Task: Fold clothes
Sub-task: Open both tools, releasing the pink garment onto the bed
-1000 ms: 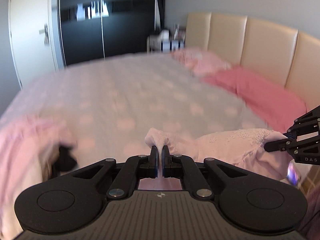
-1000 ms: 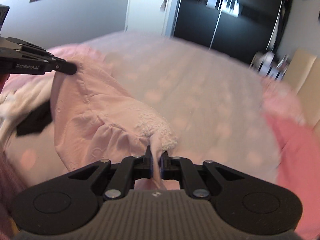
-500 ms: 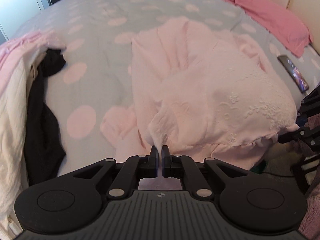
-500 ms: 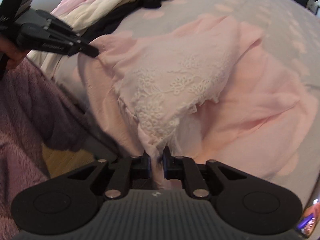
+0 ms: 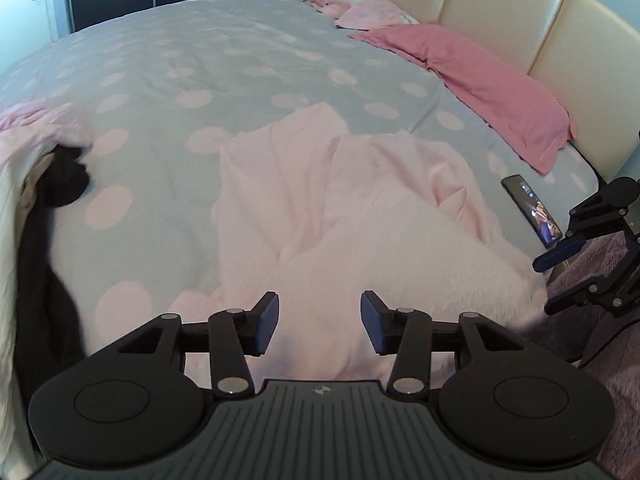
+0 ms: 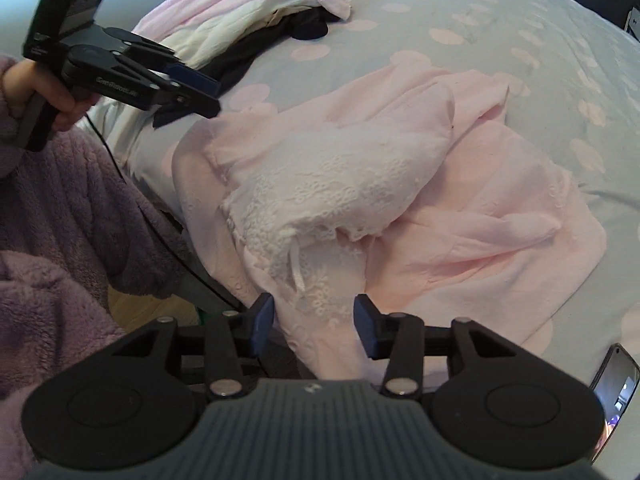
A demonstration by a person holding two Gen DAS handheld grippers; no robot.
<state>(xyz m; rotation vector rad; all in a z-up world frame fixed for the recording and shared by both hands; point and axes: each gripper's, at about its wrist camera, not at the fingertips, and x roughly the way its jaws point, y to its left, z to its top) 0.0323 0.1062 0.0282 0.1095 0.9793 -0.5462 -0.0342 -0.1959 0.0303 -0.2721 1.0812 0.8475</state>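
A pale pink garment (image 5: 344, 216) with a white lace-trimmed part (image 6: 336, 196) lies crumpled on the grey spotted bedspread (image 5: 224, 64), its near edge hanging over the bedside. My left gripper (image 5: 319, 322) is open just above the garment's near edge, holding nothing; it also shows in the right wrist view (image 6: 192, 98). My right gripper (image 6: 314, 326) is open over the lace edge, with cloth lying loose between the fingers; it also shows in the left wrist view (image 5: 560, 276).
A pile of pink, cream and black clothes (image 5: 36, 200) lies at the left of the bed. A phone (image 5: 532, 210) lies at the bed's right edge. Pink pillows (image 5: 472, 80) rest against the cream headboard (image 5: 520, 12). My purple fleece sleeve (image 6: 60, 220) is at lower left.
Both grippers, shut on the pink garment and holding it up, have lowered it onto the bed and opened. The garment now lies released and crumpled.
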